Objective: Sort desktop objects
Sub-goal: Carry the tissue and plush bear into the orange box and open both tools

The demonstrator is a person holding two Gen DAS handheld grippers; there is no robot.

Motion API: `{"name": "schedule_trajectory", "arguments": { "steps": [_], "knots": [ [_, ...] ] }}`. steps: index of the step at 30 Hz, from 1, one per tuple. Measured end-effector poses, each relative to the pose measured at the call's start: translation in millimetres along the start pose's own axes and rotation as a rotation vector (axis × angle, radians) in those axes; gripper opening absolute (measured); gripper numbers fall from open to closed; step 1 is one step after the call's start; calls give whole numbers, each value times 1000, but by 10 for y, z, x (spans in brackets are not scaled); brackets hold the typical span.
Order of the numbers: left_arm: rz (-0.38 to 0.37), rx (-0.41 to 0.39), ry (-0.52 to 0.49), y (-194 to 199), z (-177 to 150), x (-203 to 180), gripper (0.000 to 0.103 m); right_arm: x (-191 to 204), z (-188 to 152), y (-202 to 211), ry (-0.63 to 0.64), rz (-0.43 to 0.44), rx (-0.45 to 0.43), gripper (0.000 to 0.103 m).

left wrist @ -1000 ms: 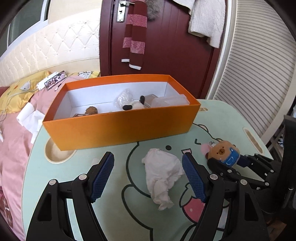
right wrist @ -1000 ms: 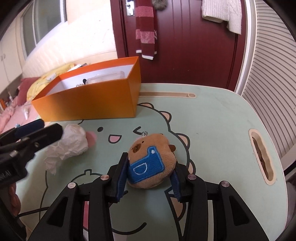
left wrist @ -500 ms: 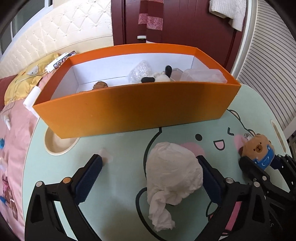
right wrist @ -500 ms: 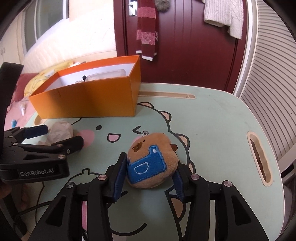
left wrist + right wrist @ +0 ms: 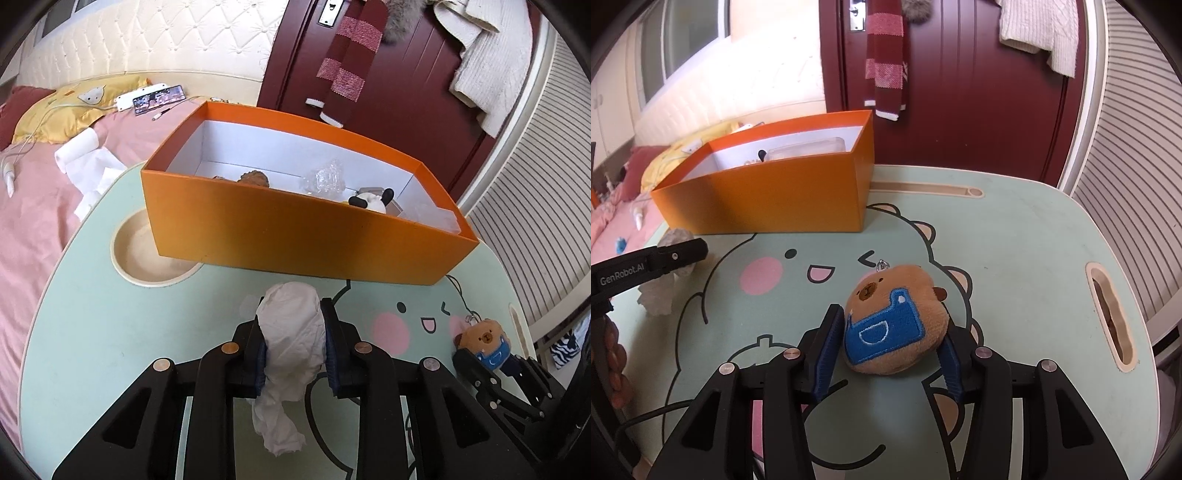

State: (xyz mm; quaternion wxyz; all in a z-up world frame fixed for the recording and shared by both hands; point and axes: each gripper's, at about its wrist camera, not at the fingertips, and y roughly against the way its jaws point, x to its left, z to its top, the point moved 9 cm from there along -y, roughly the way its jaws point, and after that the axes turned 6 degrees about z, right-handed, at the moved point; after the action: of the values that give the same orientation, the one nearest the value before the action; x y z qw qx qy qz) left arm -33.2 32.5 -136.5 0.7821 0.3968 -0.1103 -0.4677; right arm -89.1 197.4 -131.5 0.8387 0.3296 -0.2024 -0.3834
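The crumpled white tissue (image 5: 290, 332) that a second ago lay loose between the wide-spread fingers of the left gripper (image 5: 293, 350) is now pinched between its blue pads, the jaws having closed in from both sides; its twisted tail hangs down below the fingers. The view has also swung since then, so the orange box (image 5: 295, 236) now sits slantwise ahead of the tissue rather than square-on. The right gripper (image 5: 886, 350) has changed little: it holds the brown plush bear (image 5: 895, 325) as before, narrow jaws pressed to either flank of the toy.

The tissue is a creased, rounded wad, just short of the box's near wall. Whether it rests on the table or is lifted clear cannot be told. The bear wears blue embroidered overalls and a small metal ring at its head; it lies to the right of the tissue, well apart from it.

Inside the white-lined box are a black-and-white plush (image 5: 371, 199), a clear crinkled wrapper (image 5: 325, 179) and a small brown item (image 5: 253, 178). The pale green table (image 5: 110, 314) carries a cartoon face print, a round recess (image 5: 147, 254) and a slot handle (image 5: 1110, 314). Beyond lie a pink bed (image 5: 37, 206), a dark red door (image 5: 960, 92) with a striped scarf (image 5: 886, 62), and a slatted wall.
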Motion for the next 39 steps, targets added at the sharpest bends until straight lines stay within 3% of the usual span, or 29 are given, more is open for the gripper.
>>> {"name": "schedule_trajectory", "arguments": {
  "steps": [12, 32, 39],
  "knots": [
    [62, -67, -139, 188, 172, -55, 26, 335, 55, 4, 45, 78, 6, 42],
    [38, -93, -115, 397, 499, -18, 26, 796, 687, 52, 77, 223, -48, 42],
    [50, -135, -159, 432, 749, -149, 26, 841, 932, 168, 73, 258, -99, 42]
  ]
}}
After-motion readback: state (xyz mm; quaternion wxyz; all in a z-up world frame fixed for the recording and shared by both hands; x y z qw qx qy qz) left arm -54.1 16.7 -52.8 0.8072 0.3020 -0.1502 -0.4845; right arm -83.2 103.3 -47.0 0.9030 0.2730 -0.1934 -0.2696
